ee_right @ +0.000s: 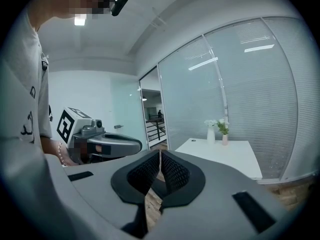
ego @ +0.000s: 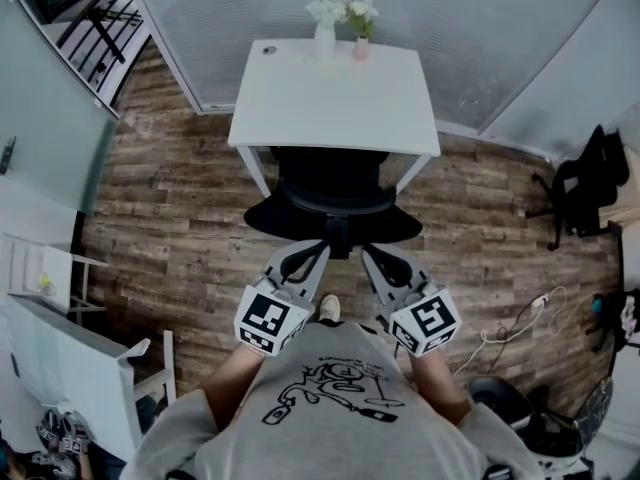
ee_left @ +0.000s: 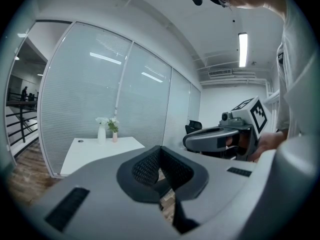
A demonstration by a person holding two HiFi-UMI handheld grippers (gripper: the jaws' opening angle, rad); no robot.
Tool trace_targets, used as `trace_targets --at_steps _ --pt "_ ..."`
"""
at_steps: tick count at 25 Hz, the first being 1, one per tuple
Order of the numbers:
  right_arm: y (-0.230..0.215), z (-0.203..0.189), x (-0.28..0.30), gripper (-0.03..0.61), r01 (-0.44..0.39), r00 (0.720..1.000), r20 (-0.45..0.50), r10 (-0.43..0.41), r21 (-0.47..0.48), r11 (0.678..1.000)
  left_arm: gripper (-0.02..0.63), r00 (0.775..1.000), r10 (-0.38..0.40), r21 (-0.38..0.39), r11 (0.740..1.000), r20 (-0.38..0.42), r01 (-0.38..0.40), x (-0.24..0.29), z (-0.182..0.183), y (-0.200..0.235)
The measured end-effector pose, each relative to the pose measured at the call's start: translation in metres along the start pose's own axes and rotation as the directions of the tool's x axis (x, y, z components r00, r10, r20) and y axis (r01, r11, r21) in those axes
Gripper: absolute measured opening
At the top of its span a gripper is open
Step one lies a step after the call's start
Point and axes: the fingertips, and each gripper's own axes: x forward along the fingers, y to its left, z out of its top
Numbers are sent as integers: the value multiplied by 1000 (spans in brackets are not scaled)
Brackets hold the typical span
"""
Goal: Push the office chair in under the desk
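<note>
In the head view a black office chair [ego: 335,203] stands at the near edge of a white desk [ego: 335,98], its front part tucked beneath the top. My left gripper [ego: 318,250] and right gripper [ego: 368,253] hover side by side just behind the chair's back, both shut with nothing between the pads. I cannot tell whether they touch the chair. The left gripper view shows its shut jaws [ee_left: 160,151], the desk [ee_left: 100,151] beyond, and the right gripper [ee_left: 220,136] alongside. In the right gripper view the shut jaws [ee_right: 160,159] point toward the desk [ee_right: 225,154].
A white vase [ego: 325,28] and a small pink vase [ego: 360,38] with flowers stand at the desk's far edge. Frosted glass walls enclose the desk. Another black chair [ego: 585,183] stands at right, cables [ego: 520,323] lie on the wood floor, white furniture [ego: 60,368] at left.
</note>
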Motion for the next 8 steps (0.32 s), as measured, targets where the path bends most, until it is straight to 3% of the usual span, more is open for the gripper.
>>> trace_targets --at_steps 8 --pt "2 0 1 41 0 1000 0 0 -13 1000 3 1000 -4 -2 1000 -2 4 2 -1 -1"
